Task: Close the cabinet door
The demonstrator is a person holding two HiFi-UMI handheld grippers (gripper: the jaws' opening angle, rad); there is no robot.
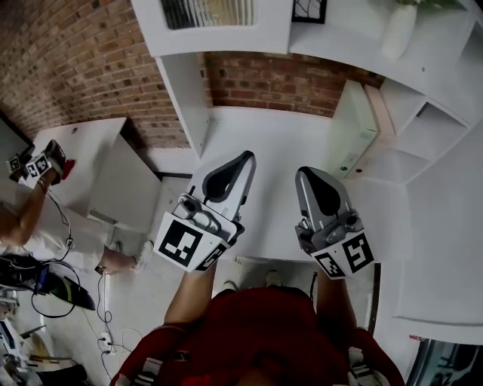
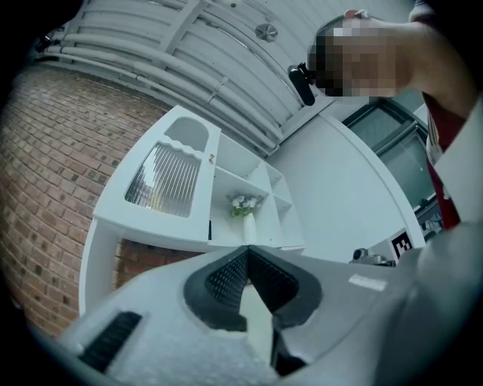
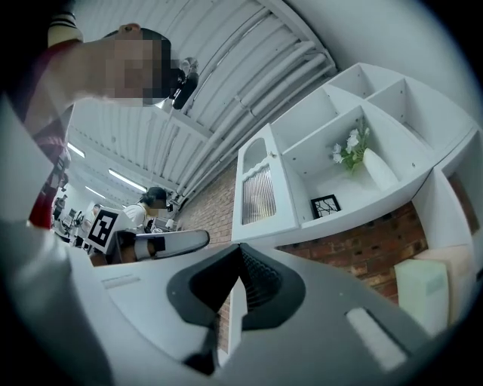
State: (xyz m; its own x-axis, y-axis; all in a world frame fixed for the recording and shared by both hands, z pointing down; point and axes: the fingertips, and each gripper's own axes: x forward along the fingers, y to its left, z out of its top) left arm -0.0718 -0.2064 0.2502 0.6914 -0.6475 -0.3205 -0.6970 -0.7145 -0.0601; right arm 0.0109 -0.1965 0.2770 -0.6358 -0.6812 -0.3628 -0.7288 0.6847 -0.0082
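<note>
Both tongs are pressed together and hold nothing. The left tongs (image 1: pixel 246 157) (image 2: pixel 245 253) have their ribbed black pads meeting at the tip, with only the white wall unit showing beyond them. The right tongs (image 1: pixel 306 173) (image 3: pixel 240 248) are closed in the same way, pad against pad, and touch nothing. In the head view the two sit side by side above the white bench (image 1: pixel 275 143), near each other but apart, and both aim toward the brick wall (image 1: pixel 287 79).

The cabinet door (image 1: pixel 207 11) (image 2: pixel 166 177) (image 3: pixel 260 192) is up on the wall unit above the bench, at its left end. It is a white frame with a ribbed glass pane, and in both gripper views it lies flush with the cabinet front. Neither of the tongs reaches it. Just to its right are open shelves holding a framed picture (image 3: pixel 326 205) and a white vase (image 1: pixel 398 30) (image 2: pixel 249 226) (image 3: pixel 377 170) of flowers. A pale green panel (image 1: pixel 355 128) stands on edge at the right of the bench; I cannot tell what it belongs to.
</note>
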